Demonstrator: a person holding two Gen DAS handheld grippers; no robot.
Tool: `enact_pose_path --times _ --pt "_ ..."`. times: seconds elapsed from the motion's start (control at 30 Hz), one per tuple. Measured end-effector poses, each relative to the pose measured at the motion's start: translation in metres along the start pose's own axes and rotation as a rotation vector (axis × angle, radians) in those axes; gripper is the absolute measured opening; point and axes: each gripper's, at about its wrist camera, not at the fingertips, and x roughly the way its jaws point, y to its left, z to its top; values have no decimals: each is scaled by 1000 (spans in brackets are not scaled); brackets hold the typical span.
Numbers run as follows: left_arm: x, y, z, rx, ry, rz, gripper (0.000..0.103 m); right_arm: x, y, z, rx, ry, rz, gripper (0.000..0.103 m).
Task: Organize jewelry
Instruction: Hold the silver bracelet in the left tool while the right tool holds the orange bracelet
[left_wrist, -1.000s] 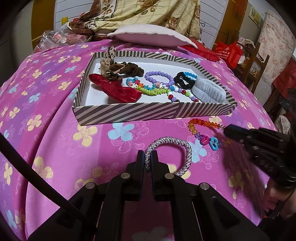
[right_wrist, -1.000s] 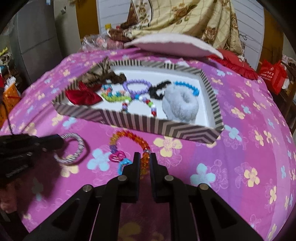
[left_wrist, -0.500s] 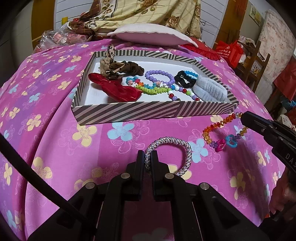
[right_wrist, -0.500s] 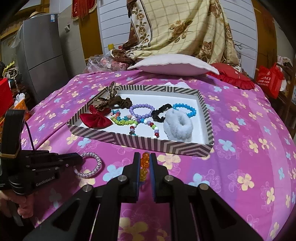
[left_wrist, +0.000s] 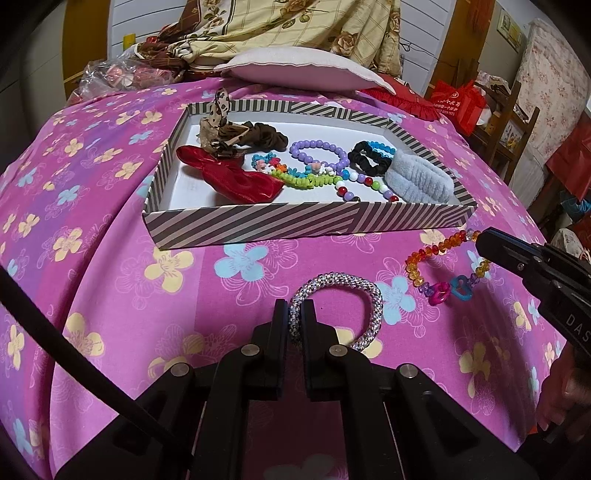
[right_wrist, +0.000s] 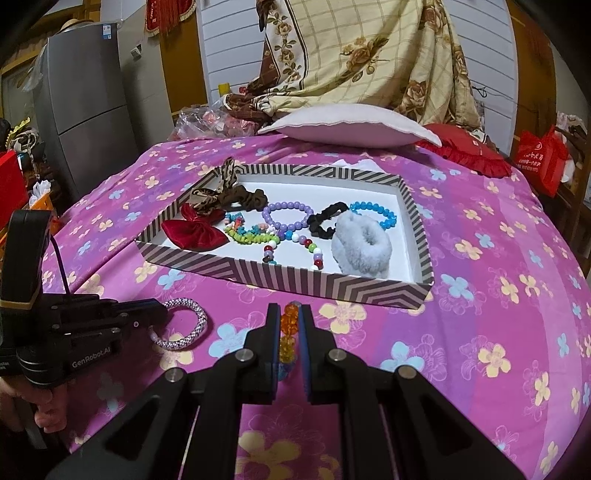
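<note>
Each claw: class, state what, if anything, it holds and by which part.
Left claw: the silver bracelet, pinched across one side of its band. Right claw: the orange bead bracelet, pinched on its beaded strand.

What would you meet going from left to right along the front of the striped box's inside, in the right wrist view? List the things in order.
Red bow → green bead bracelet → multicoloured bead bracelet → grey fluffy scrunchie.

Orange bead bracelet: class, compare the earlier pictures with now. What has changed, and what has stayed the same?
The right gripper, shut on the orange bead bracelet, has lifted it off the cloth. The left gripper stays clamped on the silver bracelet, unmoved; the striped tray is unchanged.
</note>
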Motion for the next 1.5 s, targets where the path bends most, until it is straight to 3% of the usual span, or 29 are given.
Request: enact_pose_path --times 1.5 --pt "0 -1 0 1 0 1 0 -10 -1 5 14 -36 -15 9"
